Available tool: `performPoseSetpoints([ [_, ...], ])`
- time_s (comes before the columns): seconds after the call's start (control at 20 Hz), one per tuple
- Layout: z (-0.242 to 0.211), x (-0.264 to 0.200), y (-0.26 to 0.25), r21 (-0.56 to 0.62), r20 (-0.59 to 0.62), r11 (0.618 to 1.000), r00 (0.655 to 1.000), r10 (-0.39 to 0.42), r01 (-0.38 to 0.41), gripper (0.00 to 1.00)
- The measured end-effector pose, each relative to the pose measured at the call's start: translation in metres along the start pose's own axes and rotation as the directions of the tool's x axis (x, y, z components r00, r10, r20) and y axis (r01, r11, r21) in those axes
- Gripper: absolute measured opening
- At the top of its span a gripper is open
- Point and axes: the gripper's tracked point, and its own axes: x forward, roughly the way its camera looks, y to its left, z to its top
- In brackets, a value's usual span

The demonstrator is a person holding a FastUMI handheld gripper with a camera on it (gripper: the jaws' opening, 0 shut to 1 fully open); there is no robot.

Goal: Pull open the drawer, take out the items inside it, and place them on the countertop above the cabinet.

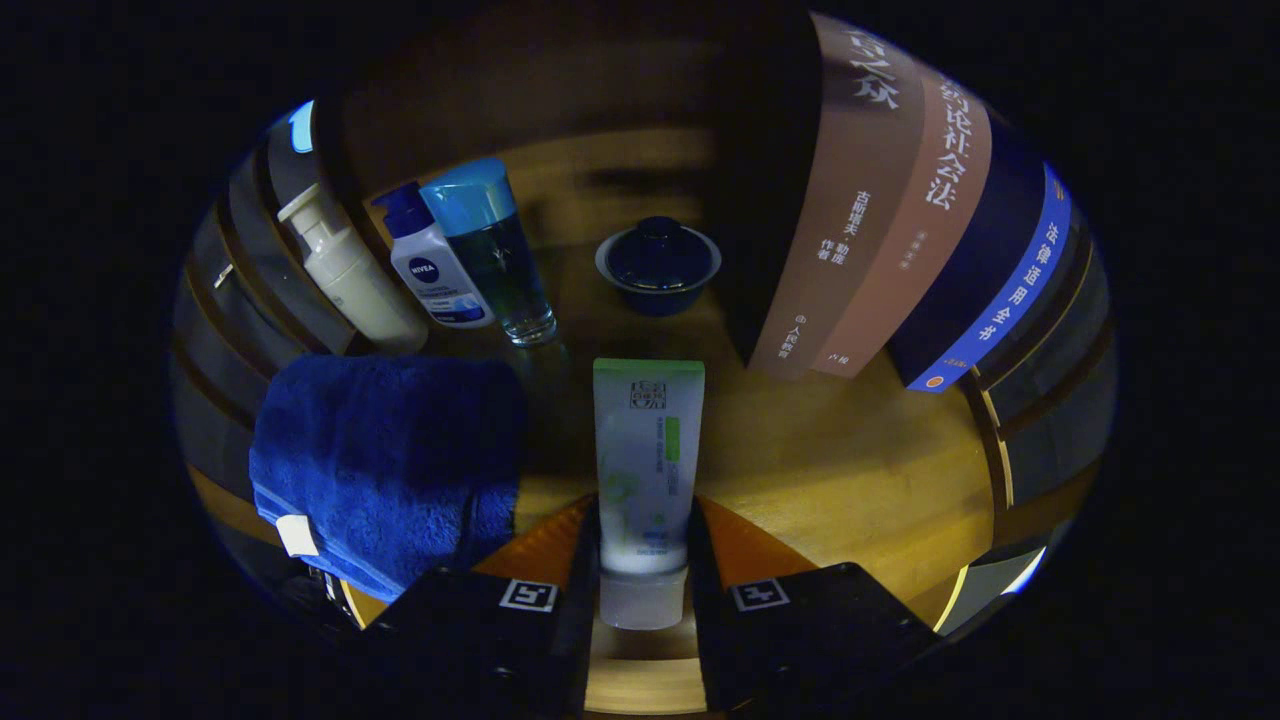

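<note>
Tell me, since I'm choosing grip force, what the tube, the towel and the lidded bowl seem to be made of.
The tube, held between the tool's fingers, looks like soft glossy plastic: smooth sheen, flat crimped end. The towel beside it looks like plush terry cloth: fuzzy pile, sewn tag. The lidded bowl beyond looks like glazed ceramic: dark shine, pale rim, though that is less certain.

gripper [643,570] level, fingers clamped on tube [647,470]

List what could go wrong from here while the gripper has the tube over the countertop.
1. The gripper grips the tube only near its cap end, so the tube may tip or slip when let go.
2. The glass bottle and lidded cup stand just beyond the tube; pushing forward could knock them.
3. The towel lies close beside the fingers and may snag.
</note>
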Motion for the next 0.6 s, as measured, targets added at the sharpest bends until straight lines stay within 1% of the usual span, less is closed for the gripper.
performPoseSetpoints([
  [0.05, 0.001, 0.001, 0.003, 0.002, 0.004, 1.000, 1.000, 0.011, -0.011, 0.48],
  [0.2, 0.003, -0.001, 0.003, 0.018, 0.020, 1.000, 1.000, 0.022, -0.022, 0.55],
  [0.45, 0.006, -0.012, 0.001, 0.017, 0.043, 1.000, 0.999, 0.018, -0.019, 1.00],
  [0.6, 0.007, -0.028, -0.001, 0.032, 0.076, 0.999, 0.997, 0.021, -0.023, 1.00],
])
